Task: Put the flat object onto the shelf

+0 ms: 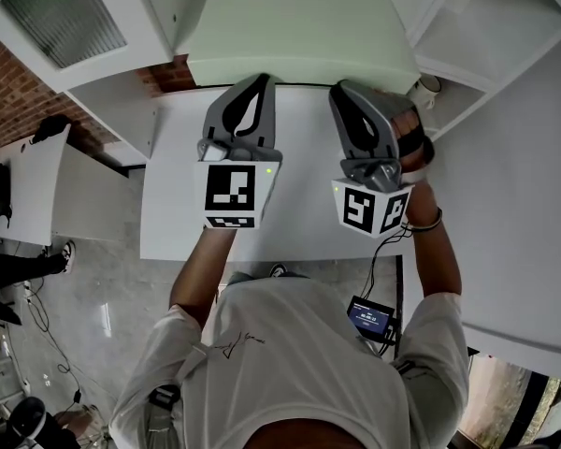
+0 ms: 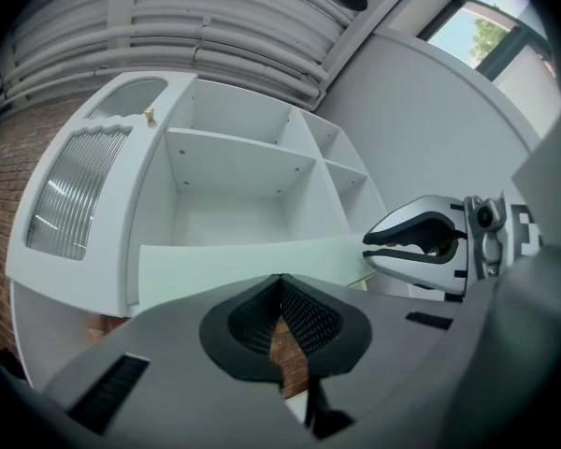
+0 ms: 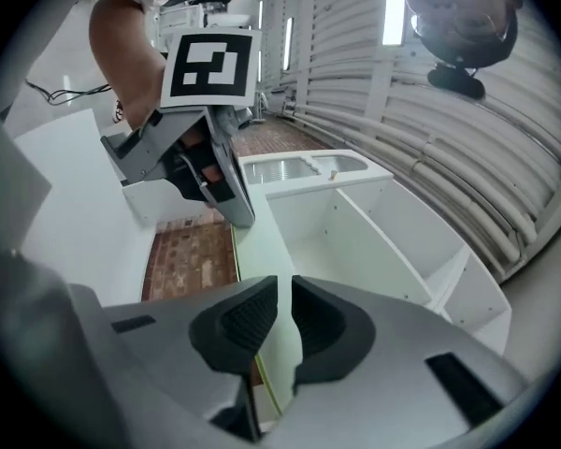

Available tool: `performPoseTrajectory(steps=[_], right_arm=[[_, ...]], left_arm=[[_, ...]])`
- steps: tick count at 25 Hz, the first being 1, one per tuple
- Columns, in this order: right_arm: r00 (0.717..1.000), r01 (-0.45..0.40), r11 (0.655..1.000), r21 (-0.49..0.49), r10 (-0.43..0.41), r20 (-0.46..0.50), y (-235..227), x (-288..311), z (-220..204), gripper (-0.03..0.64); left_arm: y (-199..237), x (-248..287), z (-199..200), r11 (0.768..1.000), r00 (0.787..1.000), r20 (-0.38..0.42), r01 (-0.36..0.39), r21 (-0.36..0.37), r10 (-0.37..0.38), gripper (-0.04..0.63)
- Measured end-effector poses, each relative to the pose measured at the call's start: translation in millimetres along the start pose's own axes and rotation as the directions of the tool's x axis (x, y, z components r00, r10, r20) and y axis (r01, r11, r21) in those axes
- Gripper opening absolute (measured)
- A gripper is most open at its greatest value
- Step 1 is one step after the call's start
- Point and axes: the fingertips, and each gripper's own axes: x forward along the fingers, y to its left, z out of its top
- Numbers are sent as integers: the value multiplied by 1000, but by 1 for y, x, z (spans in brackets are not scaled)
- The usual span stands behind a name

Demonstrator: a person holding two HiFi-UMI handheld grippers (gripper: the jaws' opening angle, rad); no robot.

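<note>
Over the far edge of the white counter (image 1: 168, 209), in front of the shelf unit:

Item 1. Flat object (image 1: 299, 26): a pale green panel, thin, with rounded corners. It is held roughly level by its near edge, off the counter, with its far side toward the shelf openings. Whether it touches the shelf cannot be told.

Item 2. Left tool (image 2: 280, 286): jaws drawn together, pinching the near edge of the flat object toward its left part. The marker cube (image 1: 232, 195) sits at its rear.

Item 3. Right tool (image 3: 282, 293): jaws narrow, with the panel's thin edge filling the slot between the pads, so it is clamped. It grips just beside the left tool on the same edge. A second marker cube (image 1: 369, 209) is at its rear.

Item 4. Shelf unit (image 2: 234, 157): white, open-fronted, divided into several compartments. A ribbed glass door (image 2: 70, 190) is at its left.

Item 5. Floor beneath the shelf side: red brick (image 3: 182, 260).

Item 6. Person: white shirt, both arms extended, a band (image 1: 430, 221) on the right wrist. A small lit screen (image 1: 371, 316) is at the right hip.
</note>
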Motion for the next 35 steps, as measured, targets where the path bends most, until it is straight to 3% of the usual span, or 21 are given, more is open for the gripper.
performPoseTrajectory(steps=[11, 18, 35], right_arm=[[990, 44, 986, 161, -22, -137, -3, 7, -31, 57], [987, 54, 981, 187, -24, -159, -3, 16, -36, 55], [977, 69, 969, 237, -18, -211, 0, 39, -45, 57]], left_arm=[[7, 0, -2, 1000, 1000, -9, -24, -7, 24, 12], [24, 1, -9, 999, 998, -29, -48, -24, 47, 12], [36, 17, -19, 998, 999, -50, -7, -64, 3, 12]])
